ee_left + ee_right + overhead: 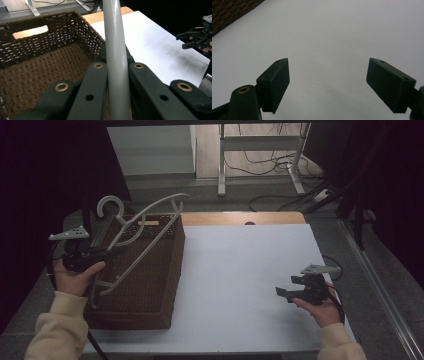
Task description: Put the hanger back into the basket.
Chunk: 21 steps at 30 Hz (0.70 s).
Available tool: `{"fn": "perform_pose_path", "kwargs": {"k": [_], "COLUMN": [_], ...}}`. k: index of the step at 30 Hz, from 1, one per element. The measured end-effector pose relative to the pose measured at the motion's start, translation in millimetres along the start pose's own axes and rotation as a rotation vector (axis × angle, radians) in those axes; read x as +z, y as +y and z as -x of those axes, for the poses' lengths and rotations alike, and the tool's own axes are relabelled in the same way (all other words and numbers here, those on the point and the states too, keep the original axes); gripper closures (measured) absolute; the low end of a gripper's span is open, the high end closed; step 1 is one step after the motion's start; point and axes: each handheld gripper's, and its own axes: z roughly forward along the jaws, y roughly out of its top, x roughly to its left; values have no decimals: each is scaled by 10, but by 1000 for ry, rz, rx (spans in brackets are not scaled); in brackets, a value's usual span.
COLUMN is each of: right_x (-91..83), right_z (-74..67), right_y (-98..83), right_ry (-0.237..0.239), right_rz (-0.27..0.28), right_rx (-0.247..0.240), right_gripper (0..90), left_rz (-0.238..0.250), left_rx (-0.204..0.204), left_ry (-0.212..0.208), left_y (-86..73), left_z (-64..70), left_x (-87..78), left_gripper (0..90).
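Note:
A pale grey plastic hanger (150, 243) hangs tilted over a brown wicker basket (150, 285) at the left of the white table (240, 270). Its hook points up and back. My left gripper (119, 251) is shut on one of the hanger's bars. In the left gripper view the grey bar (116, 75) runs up between the closed jaws of my left gripper (115, 50), above the basket's woven floor (37, 75). My right gripper (283, 294) stands open over the table's right side, nothing between its jaws. In its own view my right gripper (327, 72) faces bare white tabletop.
The basket has a handle slot in its far wall (30, 32). A strip of wooden table edge (240, 217) lies behind the white sheet. On the floor beyond are a metal frame (260, 150) and cables. A corner of the basket (227, 12) lies to the right gripper's upper left.

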Motion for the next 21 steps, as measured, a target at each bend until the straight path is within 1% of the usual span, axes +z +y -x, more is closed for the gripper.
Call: {"fn": "perform_pose_path", "kwargs": {"k": [6, 10, 15, 21], "right_x": [4, 6, 6, 3], "right_z": [4, 7, 7, 11], "right_y": [-4, -6, -7, -8], "right_ry": [-3, -2, -4, -5], "right_rz": [-5, -7, -8, -7], "right_rx": [-2, 0, 0, 3], "right_gripper": [188, 188, 187, 186], "left_rz": [-11, -18, -25, -58], "left_rx": [-11, -23, -21, -16], "left_ry": [3, 15, 27, 46], "left_y": [-70, -106, -137, -196], "left_z": [-104, -171, -242, -319], "left_x": [5, -3, -32, -13], "left_gripper": [874, 874, 874, 874]}}
